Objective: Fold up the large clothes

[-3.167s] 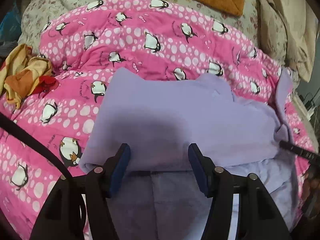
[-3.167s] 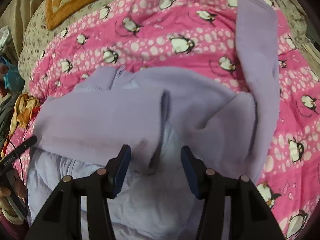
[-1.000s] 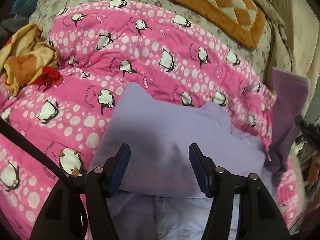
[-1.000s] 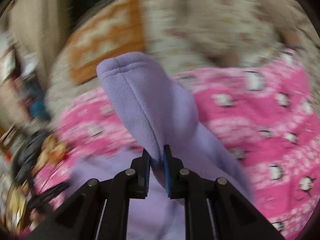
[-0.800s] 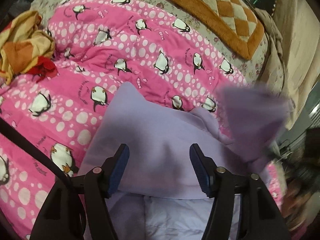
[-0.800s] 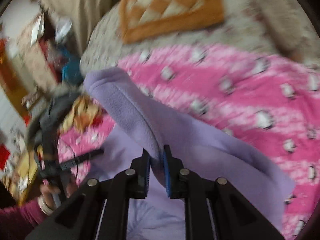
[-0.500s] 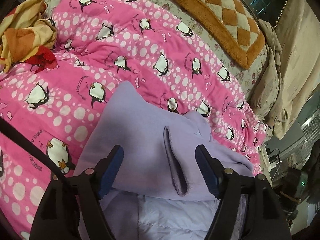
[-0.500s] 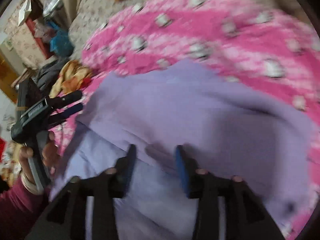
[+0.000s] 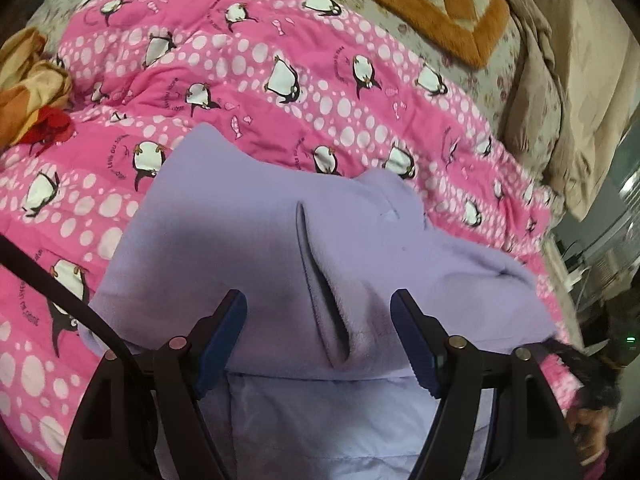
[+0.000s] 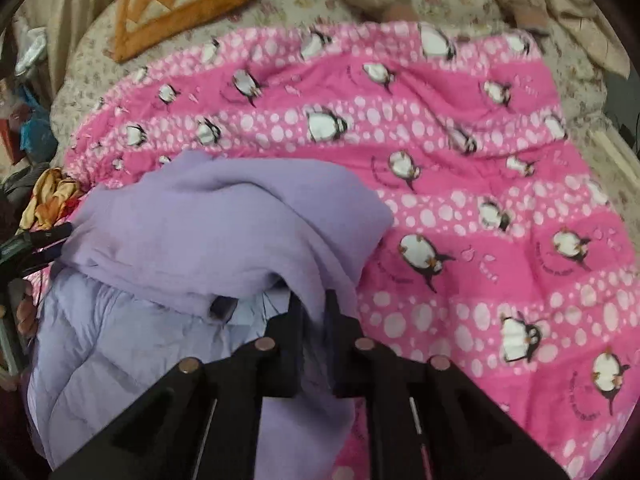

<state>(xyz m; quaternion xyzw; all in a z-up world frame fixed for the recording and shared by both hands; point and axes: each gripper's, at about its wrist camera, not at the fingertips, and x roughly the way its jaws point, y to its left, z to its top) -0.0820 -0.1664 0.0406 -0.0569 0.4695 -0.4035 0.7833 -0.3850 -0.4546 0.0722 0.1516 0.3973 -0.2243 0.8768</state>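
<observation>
A lilac fleece garment (image 9: 240, 232) with a pale quilted lining (image 9: 320, 420) lies on the bed, its sleeve laid across the body as a ridge. My left gripper (image 9: 318, 340) hovers open over its near edge, with fleece below it but not pinched. In the right wrist view, the same garment (image 10: 224, 224) is bunched at the left. My right gripper (image 10: 314, 312) is at the garment's right edge, its jaws closing tight on a fold of lilac fleece that fills the narrow gap. The left gripper (image 10: 36, 240) shows at the far left, held by a hand.
A pink penguin quilt (image 9: 320, 92) covers the bed under the garment and stretches bare to the right (image 10: 500, 208). An orange checked cushion (image 9: 440, 4) lies at the back. A crumpled yellow, orange and red cloth (image 9: 32, 84) sits at the left. Beige bedding (image 9: 560, 80) is piled at the right.
The right gripper carried the raised sleeve across, let it drop on the body, then came down and shut on the garment's right edge. The left gripper opened wider and shifted slightly.
</observation>
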